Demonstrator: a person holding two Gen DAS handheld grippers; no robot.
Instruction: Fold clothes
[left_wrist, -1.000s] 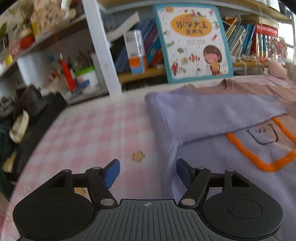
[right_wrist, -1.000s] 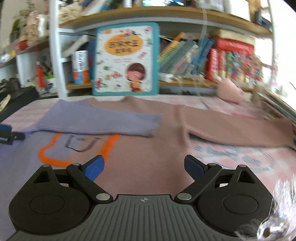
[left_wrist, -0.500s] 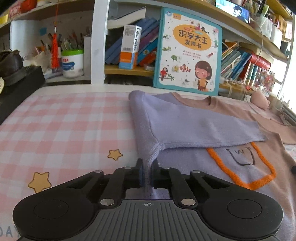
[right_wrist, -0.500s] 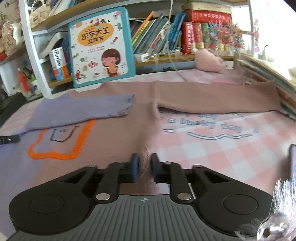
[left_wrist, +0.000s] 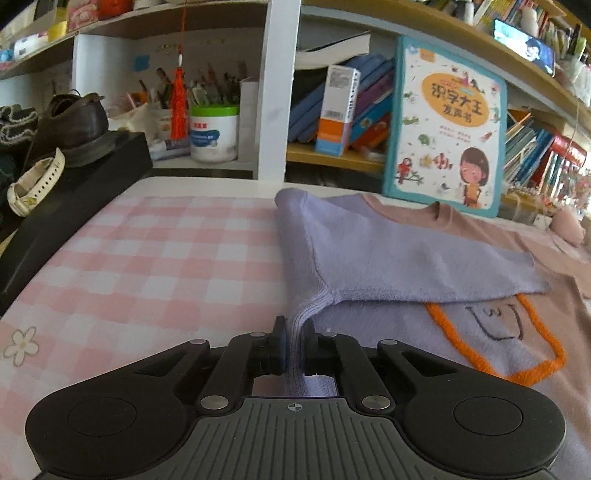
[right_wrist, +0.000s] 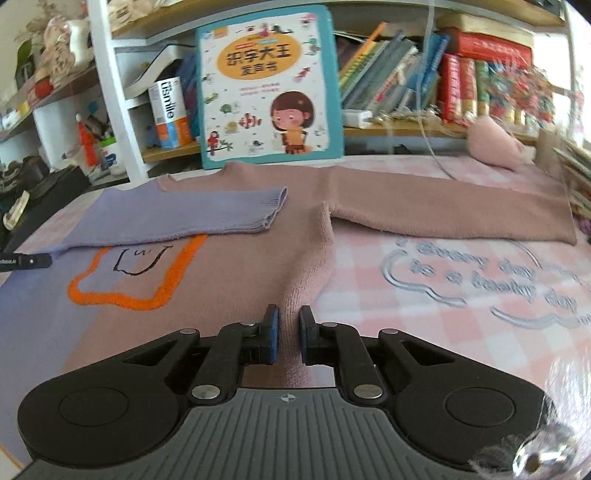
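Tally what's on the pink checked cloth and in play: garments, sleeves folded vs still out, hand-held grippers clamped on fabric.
Garments: 1, a lilac and brown sweater
Sleeves folded across the chest: 1, lilac sleeve
Sleeves still spread out: 1, brown sleeve
Hand-held grippers shut on the sweater: 2, left hand-held gripper, right hand-held gripper
Total: 5

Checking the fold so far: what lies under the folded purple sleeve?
The purple sleeve lies across the sweater chest, covering the top of its orange outline and part of the neckline. Anything else beneath is hidden.
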